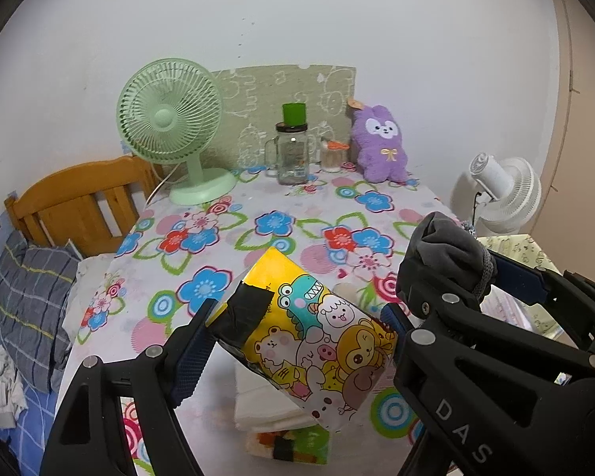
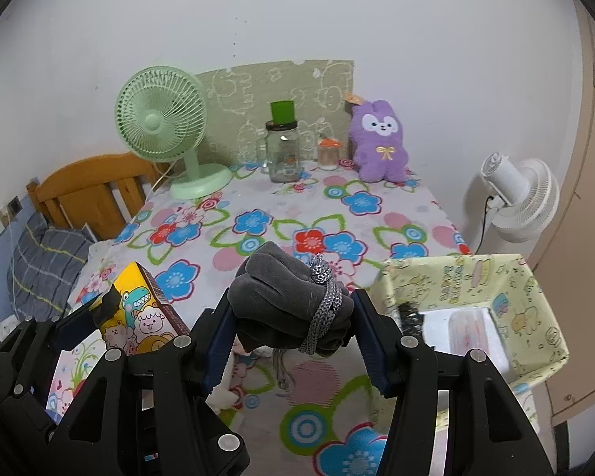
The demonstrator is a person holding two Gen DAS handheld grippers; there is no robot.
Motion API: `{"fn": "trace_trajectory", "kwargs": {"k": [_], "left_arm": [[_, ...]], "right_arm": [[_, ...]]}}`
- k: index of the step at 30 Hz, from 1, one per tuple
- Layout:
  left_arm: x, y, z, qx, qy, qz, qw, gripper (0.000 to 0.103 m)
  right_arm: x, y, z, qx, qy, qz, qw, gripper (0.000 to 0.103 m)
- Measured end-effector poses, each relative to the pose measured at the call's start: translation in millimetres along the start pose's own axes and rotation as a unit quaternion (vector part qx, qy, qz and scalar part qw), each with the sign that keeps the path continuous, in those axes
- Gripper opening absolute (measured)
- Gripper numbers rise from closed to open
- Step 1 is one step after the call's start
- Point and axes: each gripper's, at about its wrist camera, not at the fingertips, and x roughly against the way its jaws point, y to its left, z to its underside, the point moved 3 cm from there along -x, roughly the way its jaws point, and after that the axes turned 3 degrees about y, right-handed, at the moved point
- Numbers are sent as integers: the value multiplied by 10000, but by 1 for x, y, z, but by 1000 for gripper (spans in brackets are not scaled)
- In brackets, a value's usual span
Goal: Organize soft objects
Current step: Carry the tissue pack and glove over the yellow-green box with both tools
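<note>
Right now your right claw (image 2: pixel 293 329) squeezes the soft, light grey cloth bundle (image 2: pixel 289 297) above the worktop (image 2: pixel 258 214), near the box (image 2: pixel 531 301), while your left claw (image 1: pixel 297 341) pinches the squashy tissue pack (image 1: pixel 313 333) mid-body.

Glossy printed plastic film on the tissue pack (image 1: pixel 321 337) between the left gripper's (image 1: pixel 297 333) matt black plastic fingers (image 1: pixel 190 353), with ribbed blue rubbery pads. Soft, matt grey fleece on the cloth bundle (image 2: pixel 285 301) between the right gripper's (image 2: pixel 293 341) fingers (image 2: pixel 218 345), bound by a braided silvery-grey cord (image 2: pixel 325 309). Beyond the fingers, a smooth floral-printed cover over the worktop (image 2: pixel 258 218); fuzzy purple plush toy (image 2: pixel 380 142); clear glass jar (image 2: pixel 283 154); smooth pale-green plastic fan (image 2: pixel 162 119). Right of the right fingers, a fabric-lined yellow printed bin (image 2: pixel 531 317). Far left, varnished wooden headboard (image 1: pixel 79 202).
</note>
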Motion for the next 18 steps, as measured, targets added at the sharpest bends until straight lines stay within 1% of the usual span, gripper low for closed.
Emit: {"fn": "trace_trajectory", "kwargs": {"k": [8,18], "left_arm": [[3,-23,-8,-90,-80,95,9999,83],[-4,-54,-17,-204,-115,235,9994,83]], "right_arm": [[8,-23,-5,-76,-82,54,9999,59],[9,-57,-10,-174,-137,185,9996,59]]}}
